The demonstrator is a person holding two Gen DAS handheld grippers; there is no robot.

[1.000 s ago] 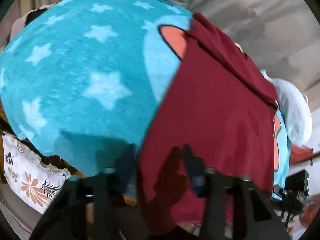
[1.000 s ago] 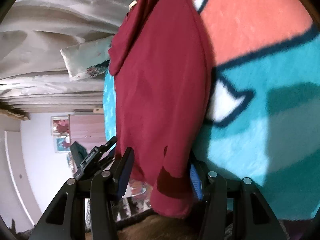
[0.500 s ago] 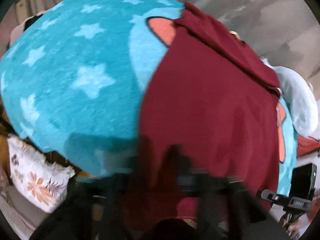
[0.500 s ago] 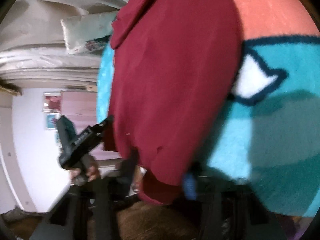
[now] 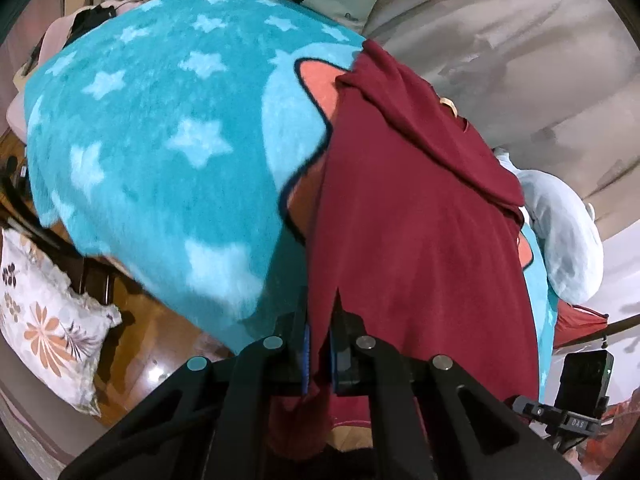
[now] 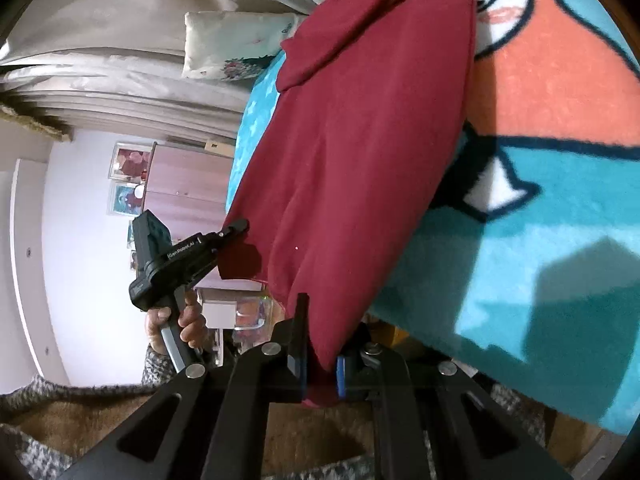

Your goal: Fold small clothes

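A dark red garment (image 5: 420,208) lies stretched over a teal star-patterned blanket (image 5: 152,152) on a bed. My left gripper (image 5: 318,354) is shut on the garment's near hem beside a side slit. My right gripper (image 6: 322,364) is shut on the garment's (image 6: 360,152) other hem corner, which hangs off the blanket's (image 6: 520,280) edge. The left gripper also shows in the right wrist view (image 6: 236,226), pinching the fabric, held by a hand. The right gripper's body shows at the lower right of the left wrist view (image 5: 576,420).
A floral cushion (image 5: 44,320) lies on the wooden floor at the left. A pale pillow (image 5: 568,232) and grey curtains (image 5: 520,40) are beyond the bed. Another pillow (image 6: 240,44), a wall with pictures and a cabinet appear in the right wrist view.
Both grippers were open around the hem a second ago and have closed on it. The garment is pulled straighter and hangs off the blanket's near edge.
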